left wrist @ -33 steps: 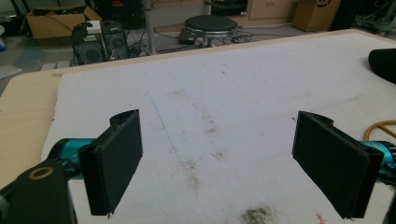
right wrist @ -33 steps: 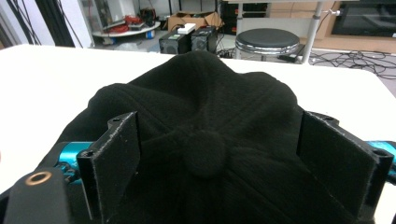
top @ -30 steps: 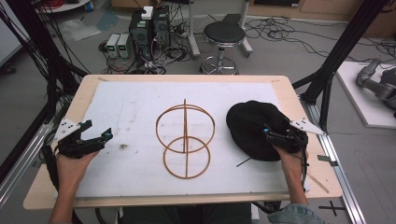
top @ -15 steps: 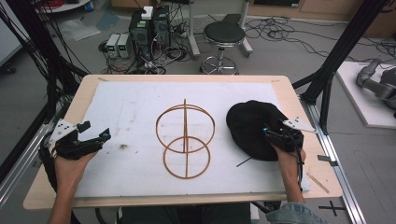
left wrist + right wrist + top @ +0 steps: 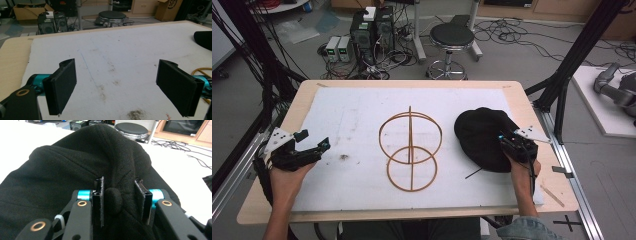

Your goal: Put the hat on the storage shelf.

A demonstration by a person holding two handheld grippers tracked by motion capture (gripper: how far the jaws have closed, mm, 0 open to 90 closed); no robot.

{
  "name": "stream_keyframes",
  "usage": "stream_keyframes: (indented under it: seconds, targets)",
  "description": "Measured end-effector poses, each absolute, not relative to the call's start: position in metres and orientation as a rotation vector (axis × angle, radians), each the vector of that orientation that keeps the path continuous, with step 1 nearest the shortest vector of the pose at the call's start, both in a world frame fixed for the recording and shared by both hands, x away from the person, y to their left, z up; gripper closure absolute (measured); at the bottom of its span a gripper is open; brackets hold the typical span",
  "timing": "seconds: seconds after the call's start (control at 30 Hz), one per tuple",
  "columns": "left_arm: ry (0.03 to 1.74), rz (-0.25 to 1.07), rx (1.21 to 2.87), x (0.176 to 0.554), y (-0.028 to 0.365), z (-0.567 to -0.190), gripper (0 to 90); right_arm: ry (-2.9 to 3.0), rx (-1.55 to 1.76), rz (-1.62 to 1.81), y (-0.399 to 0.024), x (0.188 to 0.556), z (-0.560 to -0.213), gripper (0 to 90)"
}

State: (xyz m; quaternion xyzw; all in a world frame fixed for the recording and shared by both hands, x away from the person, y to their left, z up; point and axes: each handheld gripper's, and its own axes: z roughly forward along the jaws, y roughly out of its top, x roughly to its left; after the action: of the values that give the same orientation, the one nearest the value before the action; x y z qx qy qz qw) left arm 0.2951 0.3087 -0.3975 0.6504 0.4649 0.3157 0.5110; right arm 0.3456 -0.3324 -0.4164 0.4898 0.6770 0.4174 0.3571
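A black cap (image 5: pixel 479 134) lies on the right side of the white mat (image 5: pixel 357 115). My right gripper (image 5: pixel 505 142) rests on its near right part, and the right gripper view shows the jaws closed on a bunched fold of the cap (image 5: pixel 75 165) around its top button (image 5: pixel 113 200), my right gripper (image 5: pixel 121 193) squeezing the fabric. A wooden stand of thin rings (image 5: pixel 410 146) stands at the mat's centre. My left gripper (image 5: pixel 318 146) hovers low over the mat's left edge, open with nothing between its jaws (image 5: pixel 120 82); the cap's edge (image 5: pixel 203 40) shows far right.
The wooden table edge (image 5: pixel 402 214) runs along the front. Behind the table stand a round stool (image 5: pixel 452 36) and computer boxes (image 5: pixel 372 25) among floor cables. Black frame posts (image 5: pixel 579 55) rise at both sides.
My left gripper has crept slightly to the right. The right gripper stays on the cap with hardly any movement.
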Motion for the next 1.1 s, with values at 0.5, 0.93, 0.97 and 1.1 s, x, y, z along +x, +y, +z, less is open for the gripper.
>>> stream_keyframes:
  seconds: [0.5,0.93,0.97,1.1]
  targets:
    - [1.119,0.76,1.55,0.297,0.31,-0.396,17.0,1.668,1.303,1.215,-0.338,0.339,-0.4,74.7]
    - [1.11,0.753,1.543,0.301,0.309,-0.395,17.0,1.589,1.272,1.304,-0.336,0.339,-0.374,76.1]
    - [1.11,0.753,1.543,0.301,0.309,-0.394,17.0,1.583,1.265,1.31,-0.336,0.339,-0.371,76.2]
    - [1.113,0.753,1.544,0.302,0.309,-0.395,17.1,1.564,1.241,1.331,-0.335,0.339,-0.358,76.4]
